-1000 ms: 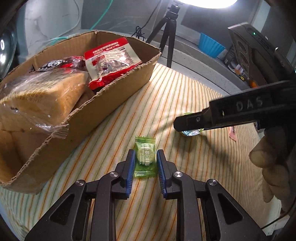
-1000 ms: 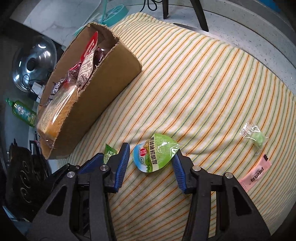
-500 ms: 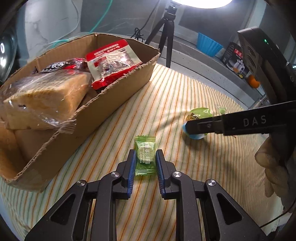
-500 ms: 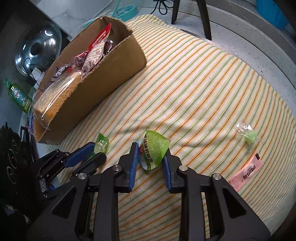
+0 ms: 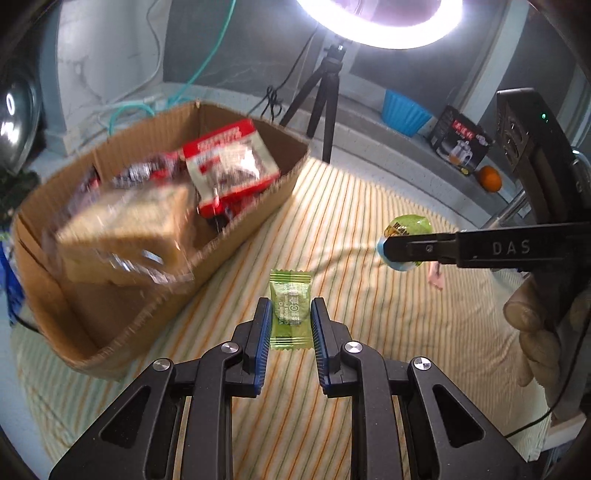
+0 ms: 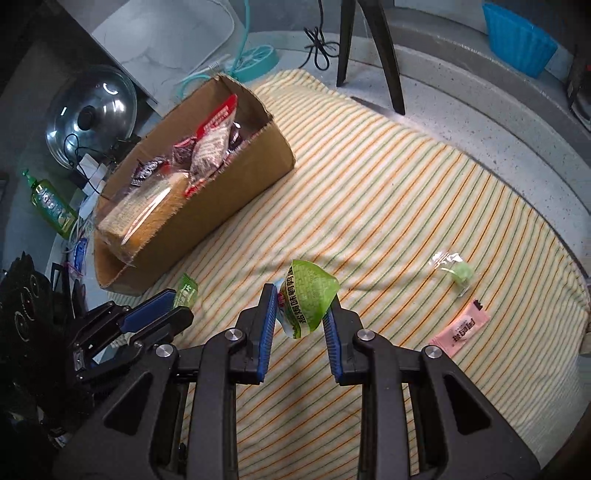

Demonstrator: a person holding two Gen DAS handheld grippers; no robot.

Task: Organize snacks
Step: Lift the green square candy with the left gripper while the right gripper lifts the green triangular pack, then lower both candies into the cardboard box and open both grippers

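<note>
Pinching green candy (image 5: 290, 309) in left claw (image 5: 290, 317), right claw (image 6: 300, 312) gripping green-lidded cup (image 6: 308, 297).

- From my left camera a ring light (image 5: 380, 22) above the cardboard box (image 5: 147, 221) blows out to white glare.
- I see the box contents smeared by motion blur there; the right view stays sharp.
- Soft shadows cross the striped cloth (image 6: 388, 206) beside the box.
- Fisheye bends and darkens every edge.
</note>
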